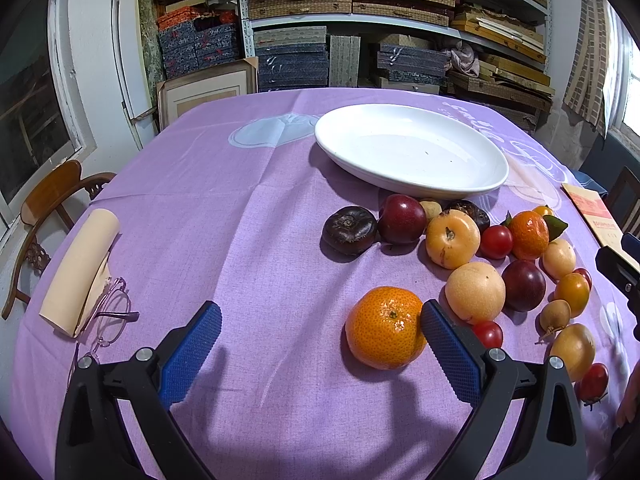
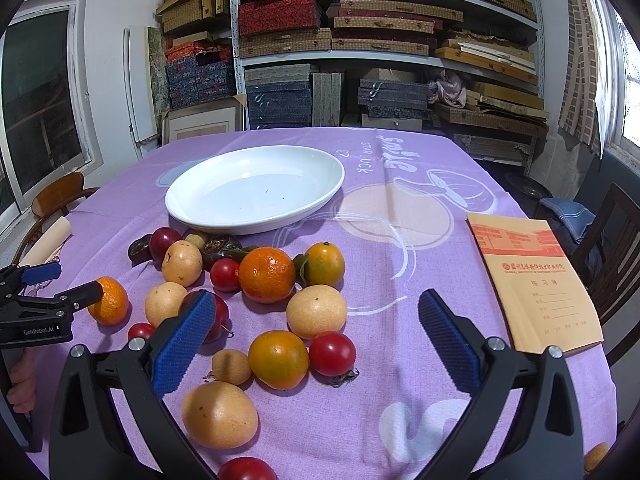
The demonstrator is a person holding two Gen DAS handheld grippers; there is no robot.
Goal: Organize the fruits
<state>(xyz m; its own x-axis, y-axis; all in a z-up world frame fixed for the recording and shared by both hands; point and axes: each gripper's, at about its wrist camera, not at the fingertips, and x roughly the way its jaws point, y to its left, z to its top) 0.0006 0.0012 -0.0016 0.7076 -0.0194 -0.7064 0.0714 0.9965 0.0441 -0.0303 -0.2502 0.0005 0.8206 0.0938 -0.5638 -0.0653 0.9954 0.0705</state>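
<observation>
Purple-clothed tabletop (image 2: 400,168) carries a bare white plate (image 2: 256,188) toward the back, loose fruit heaped in front of it. Left gripper (image 1: 320,322) spread wide, its right finger (image 1: 448,344) seemingly brushing the nearest orange (image 1: 386,328), though contact is hard to judge. Right gripper (image 2: 312,312) equally released, hovering over the pile above a yellow tomato (image 2: 279,359) and a red cherry tomato (image 2: 332,354).
</observation>
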